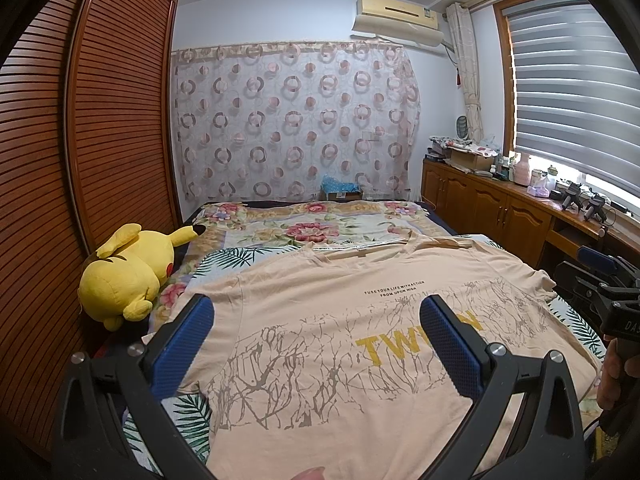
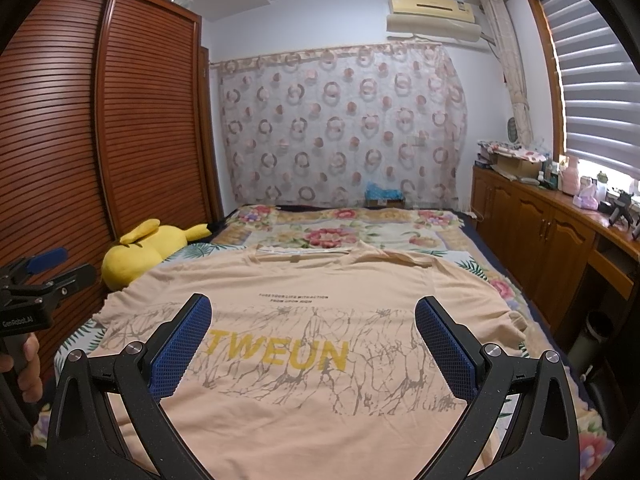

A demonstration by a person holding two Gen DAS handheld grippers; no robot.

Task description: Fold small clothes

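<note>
Left gripper (image 1: 316,320): jaws spread wide, blue pads bare, nothing between them; it hangs above the near half of the T-shirt (image 1: 360,344), without visible contact. Right gripper (image 2: 314,320): jaws likewise wide apart and empty, poised over the same garment near its printed word "TWEUN". In the left view the right gripper appears at the bed's right edge, held by a hand (image 1: 614,376); in the right view the left gripper appears at the bed's left edge, also gripped by a hand (image 2: 28,364).

T-shirt: peach, laid flat and front-up across the near part of the bed (image 2: 404,226), collar toward the far end, hem toward the cameras, both sleeves spread out to the sides. It rests on a leaf-print sheet (image 1: 188,412) over a floral cover.

Plush toy (image 1: 128,268): yellow, lying at the bed's left edge beside the shirt's left sleeve, against the slatted wardrobe (image 1: 112,120).

Containers: an open cardboard box (image 2: 384,200) at the bed's far end holds something blue, not identifiable. A second cardboard box (image 2: 516,166) sits on the cabinet (image 2: 532,220) along the right wall under a floral cloth; contents hidden. Bottles and small items stand farther along that cabinet top.
</note>
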